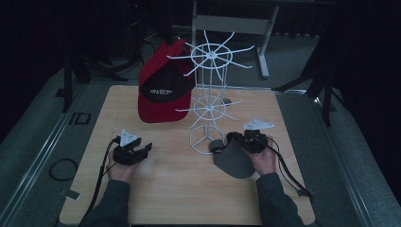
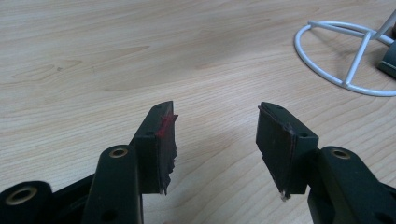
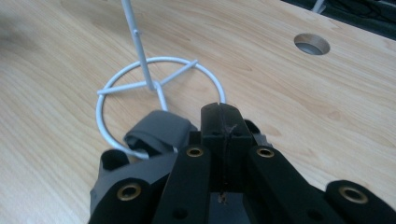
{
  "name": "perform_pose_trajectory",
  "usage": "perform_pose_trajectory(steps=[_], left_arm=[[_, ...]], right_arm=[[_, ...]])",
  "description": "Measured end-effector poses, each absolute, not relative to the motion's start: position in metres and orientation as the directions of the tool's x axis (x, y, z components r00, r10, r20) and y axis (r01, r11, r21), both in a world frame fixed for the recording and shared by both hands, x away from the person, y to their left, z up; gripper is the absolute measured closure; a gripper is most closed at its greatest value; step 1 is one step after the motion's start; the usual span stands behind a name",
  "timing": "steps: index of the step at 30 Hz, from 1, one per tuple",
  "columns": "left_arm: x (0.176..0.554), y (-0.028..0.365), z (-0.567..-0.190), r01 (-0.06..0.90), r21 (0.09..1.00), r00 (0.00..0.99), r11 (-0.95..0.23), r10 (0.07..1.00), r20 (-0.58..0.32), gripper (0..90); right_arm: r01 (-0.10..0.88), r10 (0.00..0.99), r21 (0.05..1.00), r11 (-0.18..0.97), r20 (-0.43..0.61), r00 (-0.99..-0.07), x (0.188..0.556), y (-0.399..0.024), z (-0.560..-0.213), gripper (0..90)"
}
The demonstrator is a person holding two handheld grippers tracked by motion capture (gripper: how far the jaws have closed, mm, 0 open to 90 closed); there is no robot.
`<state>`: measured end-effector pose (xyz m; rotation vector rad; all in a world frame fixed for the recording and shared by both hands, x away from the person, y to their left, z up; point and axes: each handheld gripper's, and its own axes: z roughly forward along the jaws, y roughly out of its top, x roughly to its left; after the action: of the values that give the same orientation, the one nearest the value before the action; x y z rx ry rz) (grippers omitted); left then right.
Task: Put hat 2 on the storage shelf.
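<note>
The right claw is seen at the right of the bench, with its jaws drawn fully together on a thin edge of the grey cap. In the right gripper view the jaws meet with only a narrow seam between them, and the grey fabric is bunched directly below and to the left of them. In the high view the cap hangs from this claw toward the person, its brim spread beneath the hand. Just ahead of the right claw stands the ring base of the white wire rack; the cap's fabric overlaps the near rim of that ring.

The left claw is held low over the bench, well apart from the right claw, with its jaws standing apart. Nothing is seen between them; bare wood lies under the gap in the left gripper view. A red scrap is noted on the inner face of one pad. The rack's ring base lies ahead of this claw and to its right.

A red and black cap hangs on the rack's upper arms, beyond both claws. No containers are observed on the bench.
</note>
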<state>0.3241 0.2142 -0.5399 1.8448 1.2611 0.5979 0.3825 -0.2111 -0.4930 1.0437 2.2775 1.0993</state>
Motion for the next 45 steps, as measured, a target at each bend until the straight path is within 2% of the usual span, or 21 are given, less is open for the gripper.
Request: perform_pose_trajectory(steps=[5,9,21,31,36,45], left_arm=[[0.324,0.215,-0.540,0.541,0.822,0.388,-0.178,0.920,-0.056,47.3],[0.324,0.215,-0.540,0.539,0.825,0.385,-0.170,0.921,-0.063,47.4],[0.324,0.215,-0.541,0.541,0.825,0.383,-0.166,0.921,-0.066,47.3],[0.324,0.215,-0.541,0.542,0.823,0.386,-0.170,0.920,-0.064,47.3],[0.324,0.214,-0.541,0.544,0.821,0.388,-0.173,0.920,-0.063,47.3],[0.325,0.213,-0.542,0.546,0.819,0.389,-0.174,0.919,-0.064,47.2]], right_arm=[[0.457,0.766,0.787,0.414,-0.030,-0.642,0.389,-0.206,-0.494,90.0],[0.472,0.748,0.749,0.465,-0.048,-0.662,0.393,-0.203,-0.498,90.0],[0.491,0.745,0.697,0.522,-0.092,-0.661,0.374,-0.222,-0.496,89.4],[0.545,0.774,0.652,0.527,-0.104,-0.625,0.352,-0.247,-0.500,88.1],[0.598,0.803,0.601,0.530,-0.129,-0.582,0.345,-0.260,-0.507,87.6],[0.566,0.785,0.628,0.534,-0.119,-0.608,0.354,-0.248,-0.501,68.2]])
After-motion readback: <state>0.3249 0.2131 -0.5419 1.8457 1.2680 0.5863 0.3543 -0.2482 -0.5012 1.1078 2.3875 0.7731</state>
